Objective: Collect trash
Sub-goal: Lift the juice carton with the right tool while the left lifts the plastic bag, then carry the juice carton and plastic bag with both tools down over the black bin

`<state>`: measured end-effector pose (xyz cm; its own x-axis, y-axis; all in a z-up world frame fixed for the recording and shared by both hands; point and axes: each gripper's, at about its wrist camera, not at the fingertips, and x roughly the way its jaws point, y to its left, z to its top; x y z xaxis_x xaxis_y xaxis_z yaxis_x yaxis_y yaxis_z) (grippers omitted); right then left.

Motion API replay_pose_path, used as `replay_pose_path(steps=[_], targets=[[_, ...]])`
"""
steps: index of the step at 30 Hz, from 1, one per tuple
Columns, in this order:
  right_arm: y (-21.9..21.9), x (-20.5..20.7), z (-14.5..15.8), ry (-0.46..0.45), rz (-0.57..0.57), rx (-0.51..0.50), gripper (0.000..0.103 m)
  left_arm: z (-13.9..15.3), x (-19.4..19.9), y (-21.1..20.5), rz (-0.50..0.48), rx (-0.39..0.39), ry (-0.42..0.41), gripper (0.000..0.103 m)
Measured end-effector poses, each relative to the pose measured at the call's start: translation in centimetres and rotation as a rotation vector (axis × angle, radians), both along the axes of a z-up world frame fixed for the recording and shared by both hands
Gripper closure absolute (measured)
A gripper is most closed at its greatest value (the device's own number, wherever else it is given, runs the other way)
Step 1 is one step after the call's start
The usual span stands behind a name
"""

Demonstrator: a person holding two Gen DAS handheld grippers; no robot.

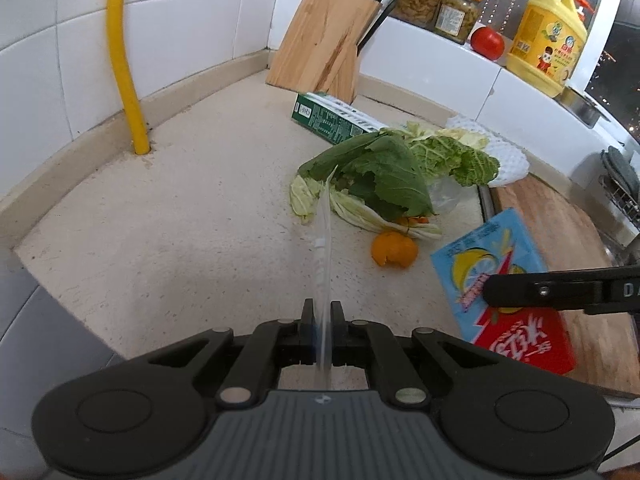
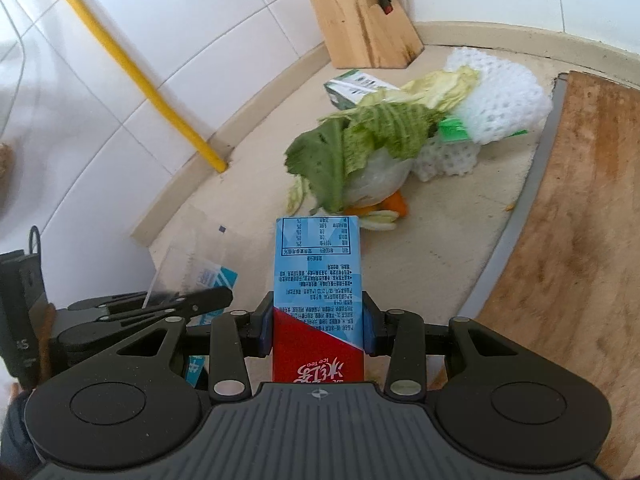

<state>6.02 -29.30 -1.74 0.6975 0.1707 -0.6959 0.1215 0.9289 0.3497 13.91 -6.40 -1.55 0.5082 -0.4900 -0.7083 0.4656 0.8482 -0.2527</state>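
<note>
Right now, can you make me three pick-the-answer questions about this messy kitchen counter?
1. Where is the knife block?
A. in the back corner by the tiled wall
B. on the wooden board
C. in a sink

2. What colour is the pipe on the wall?
A. blue
B. yellow
C. pink

3. What is between the right gripper's jaws?
A. a tomato
B. nothing
C. a blue and red drink carton

Answers: 1 A, it stands against the tiles; 2 B, plainly yellow; 3 C, both jaws press its sides.

Left gripper (image 1: 322, 316): jaws closed, pitched downward. Right gripper (image 2: 318, 320): jaws part-spread and clamped, pitched downward, just right of the left.
</note>
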Motion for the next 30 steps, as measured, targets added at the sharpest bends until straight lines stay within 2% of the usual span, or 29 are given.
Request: replay_pose_path(steps=[14,30], targets=[[4.6,0.7,0.4,-0.013,0.094,-0.053,0.055,1.0,-2.3,3.4,0.095,-0.013,-0.048,0.102],[11.4,3.0,1.1,-0.04,0.275,-0.08,0.055,1.2,-4.2,9.8,0.273,-0.015,-0.065,0.102]])
